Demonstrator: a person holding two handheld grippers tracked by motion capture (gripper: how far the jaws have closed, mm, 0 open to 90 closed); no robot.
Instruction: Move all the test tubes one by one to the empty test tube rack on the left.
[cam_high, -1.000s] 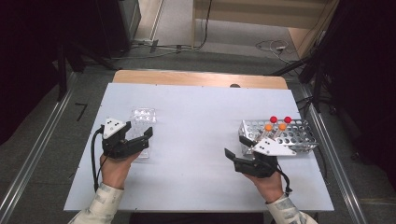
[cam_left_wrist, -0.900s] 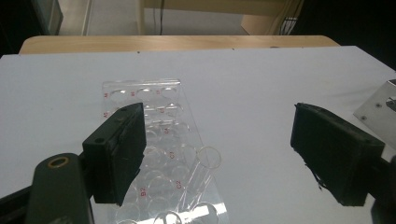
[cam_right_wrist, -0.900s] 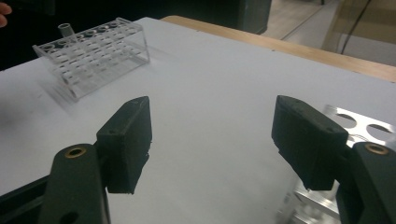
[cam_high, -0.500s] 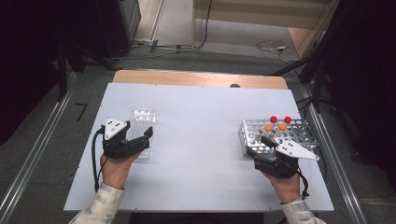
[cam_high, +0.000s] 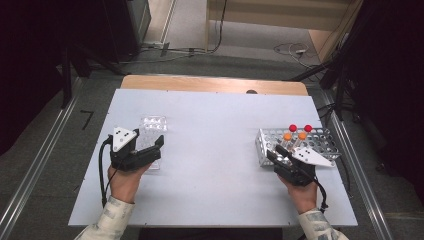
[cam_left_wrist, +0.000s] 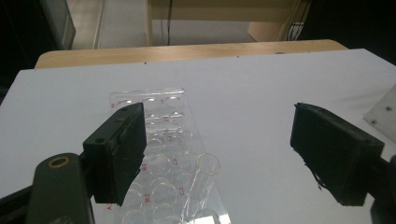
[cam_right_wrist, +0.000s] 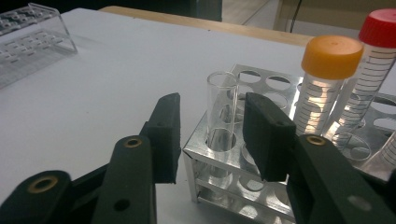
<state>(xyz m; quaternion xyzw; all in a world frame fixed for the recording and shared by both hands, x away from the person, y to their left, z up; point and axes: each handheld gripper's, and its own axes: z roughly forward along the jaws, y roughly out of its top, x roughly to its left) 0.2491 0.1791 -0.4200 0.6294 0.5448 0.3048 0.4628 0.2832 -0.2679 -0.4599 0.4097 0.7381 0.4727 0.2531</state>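
Observation:
A metal tube rack (cam_high: 320, 137) stands at the table's right, holding two orange-capped tubes (cam_high: 287, 136) and two red-capped ones (cam_high: 308, 128). My right gripper (cam_high: 276, 152) is at the rack's near left corner. In the right gripper view its jaws have just been closing around a bare clear tube (cam_right_wrist: 222, 93) standing in a corner hole of the rack (cam_right_wrist: 261, 79). The right pad is nearly on the glass and a gap remains at the left pad. My left gripper (cam_high: 152, 150) stands open over a clear plastic well rack (cam_left_wrist: 159, 116) with one clear tube (cam_left_wrist: 205, 177) leaning in it.
An orange-capped tube (cam_right_wrist: 329, 70) and a red-capped tube (cam_right_wrist: 380, 46) stand just behind the clear one. The white table top (cam_high: 215, 150) lies bare between the two racks. A wooden edge (cam_high: 210, 84) runs along the far side.
My right gripper has moved right and forward to the metal rack, and its jaws have narrowed around the clear tube. The left hand has stayed where it was.

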